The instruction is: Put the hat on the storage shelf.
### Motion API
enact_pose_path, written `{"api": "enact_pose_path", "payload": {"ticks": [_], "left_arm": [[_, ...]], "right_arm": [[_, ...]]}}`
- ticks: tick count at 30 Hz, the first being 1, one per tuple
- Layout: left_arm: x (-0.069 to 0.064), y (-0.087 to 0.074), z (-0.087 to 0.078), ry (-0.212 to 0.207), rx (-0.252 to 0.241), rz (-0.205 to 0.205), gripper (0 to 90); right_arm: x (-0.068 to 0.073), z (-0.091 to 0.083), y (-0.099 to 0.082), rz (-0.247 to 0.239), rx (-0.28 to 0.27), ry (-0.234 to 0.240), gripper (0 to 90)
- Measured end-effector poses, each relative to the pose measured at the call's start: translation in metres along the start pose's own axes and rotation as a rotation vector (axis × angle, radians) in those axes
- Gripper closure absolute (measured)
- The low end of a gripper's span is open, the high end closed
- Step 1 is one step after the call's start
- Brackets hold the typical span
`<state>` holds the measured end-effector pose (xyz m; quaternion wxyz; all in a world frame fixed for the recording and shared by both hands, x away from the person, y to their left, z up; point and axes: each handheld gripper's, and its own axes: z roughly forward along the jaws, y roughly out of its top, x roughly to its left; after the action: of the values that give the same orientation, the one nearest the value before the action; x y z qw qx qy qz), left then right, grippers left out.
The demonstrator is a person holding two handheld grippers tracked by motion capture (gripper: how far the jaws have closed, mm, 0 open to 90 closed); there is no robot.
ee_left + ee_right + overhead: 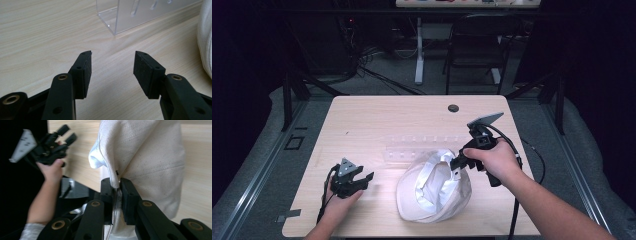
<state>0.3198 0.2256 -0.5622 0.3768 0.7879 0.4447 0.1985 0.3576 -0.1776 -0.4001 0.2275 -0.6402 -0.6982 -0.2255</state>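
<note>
Right gripper (117, 190) pinches the cream twill hat's (434, 187) rounded rim.

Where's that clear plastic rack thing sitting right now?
In the high view the clear plastic rack lies mid-table, just behind the white cap, between the left tongs and the right tongs.

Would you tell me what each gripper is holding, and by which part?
The right gripper is shut on the white cap, pinching its rim edge. The left gripper is open, holding nothing.
</note>
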Motion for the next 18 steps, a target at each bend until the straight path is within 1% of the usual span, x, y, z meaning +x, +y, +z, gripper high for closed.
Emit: {"api": "enact_pose_path", "payload": {"ticks": [1, 3, 4, 5, 6, 8, 10, 11, 12, 14, 15, 17, 18], "left_arm": [[0.0, 0.0, 0.0, 0.0, 0.0, 0.0, 49.0], [0.0, 0.0, 0.0, 0.001, 0.002, 0.003, 49.0], [0.0, 0.0, 0.0, 0.001, 0.002, 0.003, 49.0], [0.0, 0.0, 0.0, 0.004, -0.004, -0.003, 48.9], [0.0, 0.0, 0.0, 0.004, -0.004, -0.003, 48.9], [0.0, 0.0, 0.0, 0.003, -0.003, -0.001, 49.0], [0.0, 0.0, 0.0, 0.004, -0.004, -0.002, 49.0], [0.0, 0.0, 0.0, 0.004, -0.005, -0.002, 49.0], [0.0, 0.0, 0.0, 0.004, -0.005, -0.002, 49.0], [0.0, 0.0, 0.001, 0.003, -0.004, 0.001, 49.0], [0.0, 0.0, 0.001, 0.003, -0.003, 0.001, 49.0], [0.0, 0.0, 0.001, 0.003, -0.003, 0.002, 49.0], [0.0, 0.0, 0.001, 0.003, -0.003, 0.002, 49.0]], "right_arm": [[0.0, 0.0, 0.0, 0.015, -0.005, 0.021, 81.6], [-0.002, -0.003, 0.0, 0.013, 0.001, 0.065, 81.6], [-0.002, -0.003, 0.0, 0.013, 0.001, 0.065, 81.6], [-0.002, -0.004, 0.0, 0.018, -0.004, 0.089, 81.6], [-0.002, -0.004, 0.0, 0.018, -0.004, 0.089, 81.6], [0.0, -0.005, 0.0, 0.032, -0.022, 0.118, 81.6], [0.0, -0.007, -0.001, 0.031, -0.024, 0.146, 81.7], [0.0, -0.009, 0.0, 0.019, -0.013, 0.164, 81.7], [0.0, -0.009, 0.0, 0.019, -0.013, 0.164, 81.7], [0.002, -0.01, -0.001, 0.029, -0.027, 0.184, 81.7], [0.003, -0.012, -0.001, 0.027, -0.027, 0.199, 81.7], [0.004, -0.014, 0.0, 0.016, -0.021, 0.21, 81.7], [0.006, -0.014, -0.001, 0.025, -0.033, 0.215, 81.7]]}}
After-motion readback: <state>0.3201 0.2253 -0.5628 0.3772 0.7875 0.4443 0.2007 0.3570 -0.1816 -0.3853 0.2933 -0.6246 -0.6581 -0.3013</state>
